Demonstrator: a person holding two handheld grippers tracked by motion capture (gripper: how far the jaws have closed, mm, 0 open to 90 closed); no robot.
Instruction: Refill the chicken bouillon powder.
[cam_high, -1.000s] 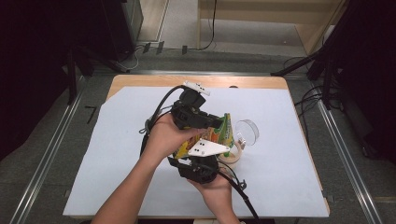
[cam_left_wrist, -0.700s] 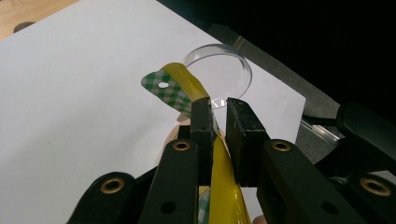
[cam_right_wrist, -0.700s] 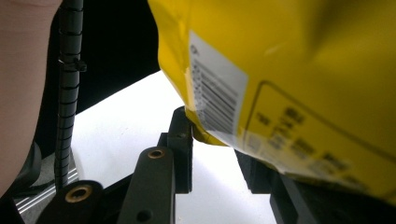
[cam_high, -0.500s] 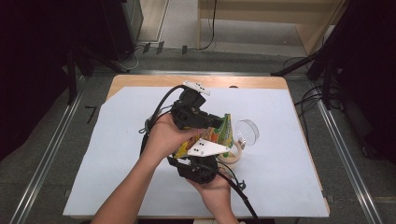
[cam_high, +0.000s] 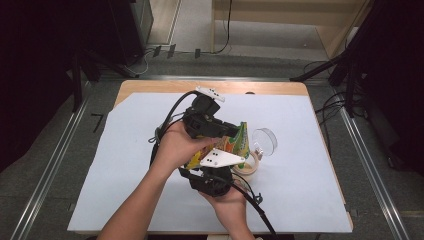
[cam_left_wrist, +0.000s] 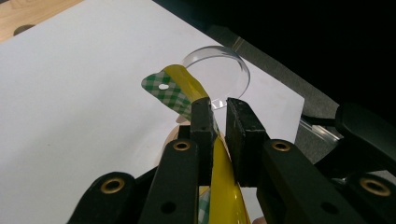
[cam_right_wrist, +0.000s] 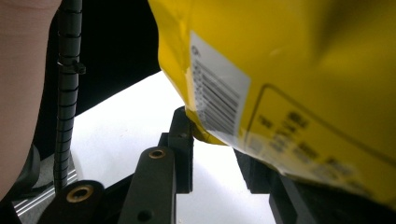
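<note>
A yellow snack bag with a green checked top hangs over the white sheet, held between both grippers. My left gripper comes in from the upper left and is shut on the bag's sealed top strip, just below the checked tab. My right gripper reaches up from the near side. The bag's barcoded lower end sits between its jaws, touching the left pad and covering the right one. In the high view the left gripper and the right gripper meet at the bag.
A clear round lid lies on the sheet just right of the bag, with a tan tape roll beside it. The white paper sheet covers most of the wooden table. Cables trail from both grippers.
</note>
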